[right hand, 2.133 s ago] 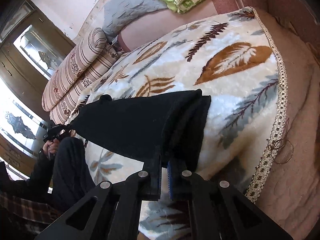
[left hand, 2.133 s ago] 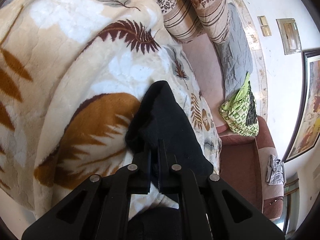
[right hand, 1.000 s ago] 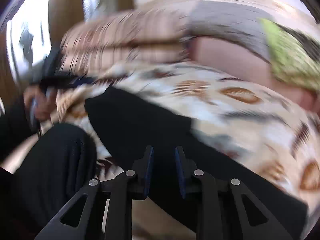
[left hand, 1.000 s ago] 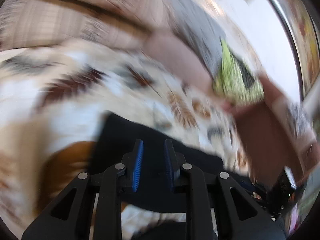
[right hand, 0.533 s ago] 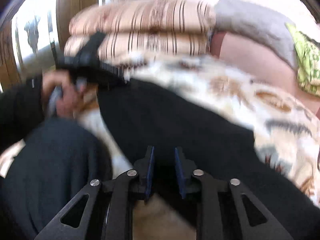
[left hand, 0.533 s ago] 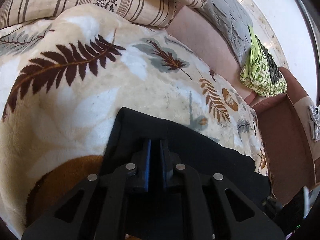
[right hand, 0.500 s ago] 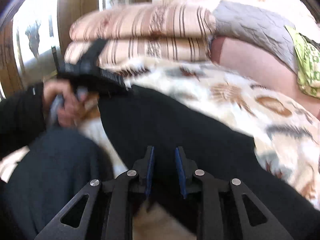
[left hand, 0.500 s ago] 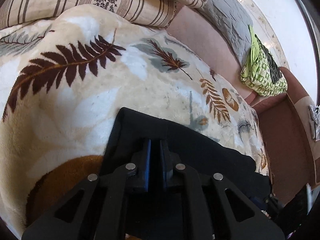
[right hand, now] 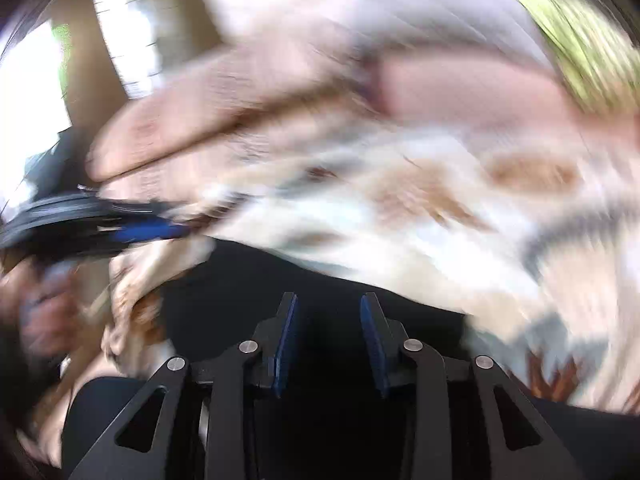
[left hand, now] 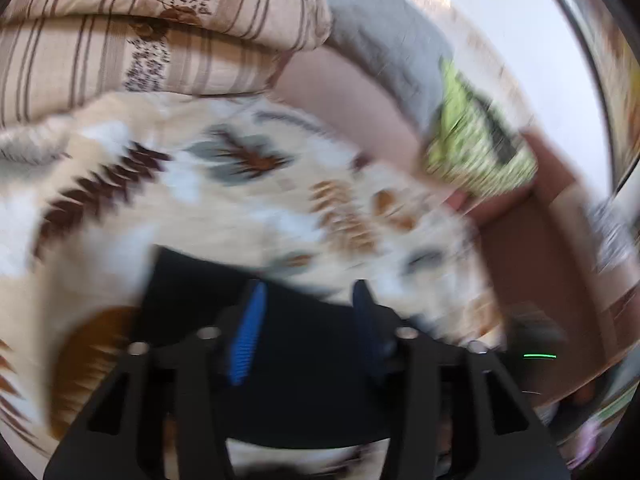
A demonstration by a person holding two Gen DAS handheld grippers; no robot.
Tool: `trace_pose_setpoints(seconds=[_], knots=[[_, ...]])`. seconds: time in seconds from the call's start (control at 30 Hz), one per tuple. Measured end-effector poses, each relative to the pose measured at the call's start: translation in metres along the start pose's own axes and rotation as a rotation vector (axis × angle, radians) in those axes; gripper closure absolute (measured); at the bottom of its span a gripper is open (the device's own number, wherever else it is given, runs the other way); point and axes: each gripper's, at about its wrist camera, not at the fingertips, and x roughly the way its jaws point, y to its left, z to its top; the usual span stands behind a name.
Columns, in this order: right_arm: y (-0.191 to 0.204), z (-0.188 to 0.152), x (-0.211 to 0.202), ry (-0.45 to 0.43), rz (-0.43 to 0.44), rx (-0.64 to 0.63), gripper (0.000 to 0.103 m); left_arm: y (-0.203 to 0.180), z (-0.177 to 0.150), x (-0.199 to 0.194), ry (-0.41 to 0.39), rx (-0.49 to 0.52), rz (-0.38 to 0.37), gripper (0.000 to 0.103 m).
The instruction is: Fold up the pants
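Observation:
The black pants (left hand: 192, 284) lie folded in a flat band on the leaf-patterned blanket (left hand: 240, 208). My left gripper (left hand: 308, 300) is open with its blue pads apart, just above the pants' near part, holding nothing. In the right wrist view the pants (right hand: 248, 280) lie below my right gripper (right hand: 328, 308), which is open and empty over them. The left gripper (right hand: 152, 232) shows there at far left, blurred. Both views are motion-blurred.
Two striped bolsters (left hand: 140, 40) lie at the back of the sofa. A grey quilt (left hand: 376, 44) and a green patterned cloth (left hand: 476, 148) rest along the backrest. A brown sofa arm (left hand: 560, 256) is at the right. The person's dark-trousered knee (right hand: 120, 408) is near.
Both grippers have opened wide and let go of the pants. Both cameras are now swinging, so the views are blurred; the pants stay flat on the blanket.

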Motion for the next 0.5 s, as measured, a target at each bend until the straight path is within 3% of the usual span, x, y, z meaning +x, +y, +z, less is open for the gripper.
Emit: trace_pose_setpoints(seconds=[0.1,0.2,0.27,0.3,0.33,0.37,0.43,0.5], knots=[[-0.011,0.0,-0.012,-0.052,0.063,0.022,0.074,-0.013,-0.008,0.021,-0.003,-0.124,-0.092,0.041],[-0.005,-0.001,-0.037,-0.161,0.068,-0.01,0.069,-0.023,-0.023,0.056,0.019,-0.149,-0.095,0.038],[0.0,0.001,-0.043,-0.177,0.145,-0.041,0.069,-0.022,-0.035,0.08,0.075,-0.165,-0.065,0.038],[0.002,0.0,-0.036,-0.147,0.12,-0.064,0.065,-0.022,-0.034,0.081,0.086,-0.171,-0.083,0.038],[-0.001,-0.003,-0.02,-0.074,-0.005,-0.074,0.062,-0.023,-0.033,0.08,0.073,-0.166,-0.119,0.038],[-0.009,-0.008,-0.011,-0.051,-0.032,-0.067,0.064,-0.024,-0.032,0.078,0.052,-0.156,-0.139,0.035],[-0.012,-0.004,-0.02,-0.103,0.002,-0.012,0.068,-0.026,-0.033,0.079,0.064,-0.145,-0.146,0.031],[-0.01,-0.002,-0.036,-0.157,-0.017,0.016,0.065,-0.028,-0.036,0.082,0.102,-0.14,-0.18,0.031]])
